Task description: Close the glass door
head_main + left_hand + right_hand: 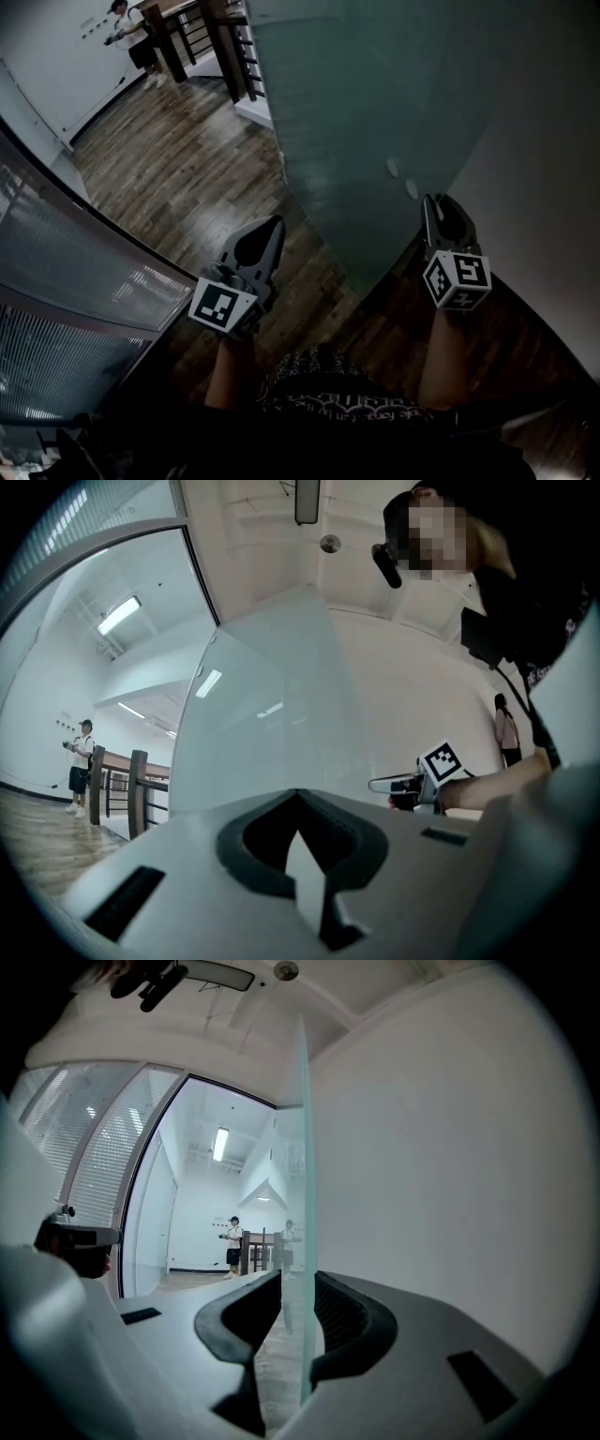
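The frosted glass door (pixel 375 122) stands on edge in front of me, with two small round fittings (pixel 401 178) near its free edge. My right gripper (pixel 441 208) points level at that edge. In the right gripper view its jaws straddle the thin edge of the glass door (pixel 302 1194), with a gap on the left side, so the right gripper (pixel 298 1307) is open. My left gripper (pixel 274 225) hangs left of the door over the floor, shut and empty. In the left gripper view its tips (pixel 298 799) meet in front of the glass door (pixel 272 714).
A white wall (pixel 544 141) runs close on the door's right. A glass partition with blinds (pixel 66 281) curves along the left. Wood floor (pixel 187 159) stretches ahead to a wooden railing (pixel 220 47), where a person (pixel 131 28) stands.
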Available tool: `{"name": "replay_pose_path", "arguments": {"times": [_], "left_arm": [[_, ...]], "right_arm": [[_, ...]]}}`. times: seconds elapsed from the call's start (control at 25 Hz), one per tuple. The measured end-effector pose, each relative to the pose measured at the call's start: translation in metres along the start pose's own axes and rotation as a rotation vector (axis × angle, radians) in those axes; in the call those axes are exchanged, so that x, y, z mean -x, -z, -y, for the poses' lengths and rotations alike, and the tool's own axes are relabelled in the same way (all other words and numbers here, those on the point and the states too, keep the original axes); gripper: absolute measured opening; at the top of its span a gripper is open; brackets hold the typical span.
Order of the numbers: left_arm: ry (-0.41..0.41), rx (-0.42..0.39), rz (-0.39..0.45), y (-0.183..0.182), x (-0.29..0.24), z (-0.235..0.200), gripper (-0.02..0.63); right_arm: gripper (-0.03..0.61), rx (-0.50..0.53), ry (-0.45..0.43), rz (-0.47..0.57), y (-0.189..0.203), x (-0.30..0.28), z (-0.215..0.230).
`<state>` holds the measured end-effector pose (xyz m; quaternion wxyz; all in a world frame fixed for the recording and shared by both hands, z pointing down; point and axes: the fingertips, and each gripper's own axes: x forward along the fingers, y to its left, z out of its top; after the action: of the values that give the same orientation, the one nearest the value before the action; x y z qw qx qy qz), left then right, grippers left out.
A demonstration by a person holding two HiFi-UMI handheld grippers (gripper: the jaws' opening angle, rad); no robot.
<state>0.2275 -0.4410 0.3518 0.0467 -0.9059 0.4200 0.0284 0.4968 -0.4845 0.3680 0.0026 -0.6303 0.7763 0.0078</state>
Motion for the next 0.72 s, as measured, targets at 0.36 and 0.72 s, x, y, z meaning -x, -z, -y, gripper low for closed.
{"name": "replay_pose_path", "arguments": {"times": [0.36, 0.72], "left_arm": [[-0.112, -0.008, -0.009, -0.006, 0.063, 0.003, 0.002], [-0.236, 0.001, -0.014, -0.020, 0.149, 0.016, 0.002]], "right_arm": [[0.094, -0.007, -0.047, 0.004, -0.005, 0.009, -0.023], [0.092, 0.005, -0.129, 0.015, -0.018, 0.022, -0.063]]}}
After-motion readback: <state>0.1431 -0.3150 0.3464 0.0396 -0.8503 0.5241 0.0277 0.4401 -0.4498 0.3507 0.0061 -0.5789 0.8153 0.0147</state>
